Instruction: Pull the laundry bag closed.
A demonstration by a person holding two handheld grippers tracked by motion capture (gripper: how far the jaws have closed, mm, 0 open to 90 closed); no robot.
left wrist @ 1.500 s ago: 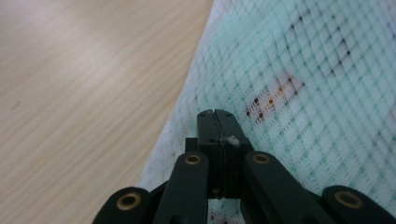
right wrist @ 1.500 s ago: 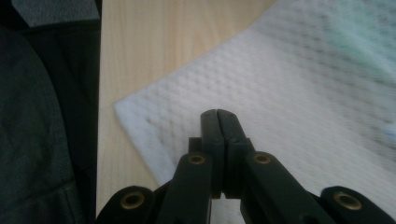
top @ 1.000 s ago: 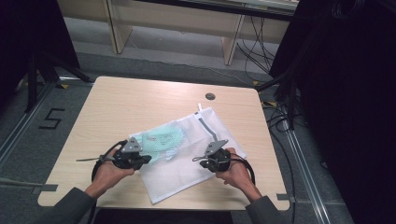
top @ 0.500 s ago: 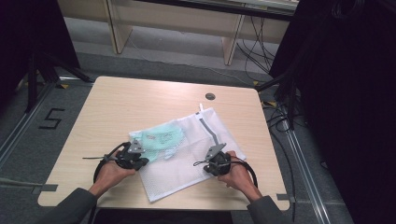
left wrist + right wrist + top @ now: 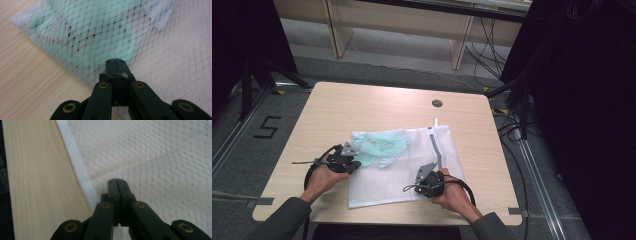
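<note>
A white mesh laundry bag (image 5: 397, 182) lies flat on the wooden table (image 5: 377, 105), with a mint-green garment (image 5: 382, 146) inside its far left part. A grey zipper (image 5: 435, 142) runs along the bag's right side. My left gripper (image 5: 346, 160) is at the bag's left edge, shut on the mesh beside the green garment (image 5: 100, 32); the jaw tips (image 5: 116, 61) are pressed together. My right gripper (image 5: 427, 184) is at the bag's near right part, jaws (image 5: 117, 180) together on the white mesh (image 5: 162, 157) just inside its hem (image 5: 80, 177).
A dark round grommet (image 5: 437, 103) sits in the tabletop behind the bag. The table's near edge lies just behind both hands. Cables trail on the floor at the right (image 5: 512, 125), and wooden furniture legs (image 5: 462, 47) stand beyond the table.
The right gripper has moved toward the person and leftward, dragging the bag's near part with it. The left gripper has shifted slightly left with the bag's edge.
</note>
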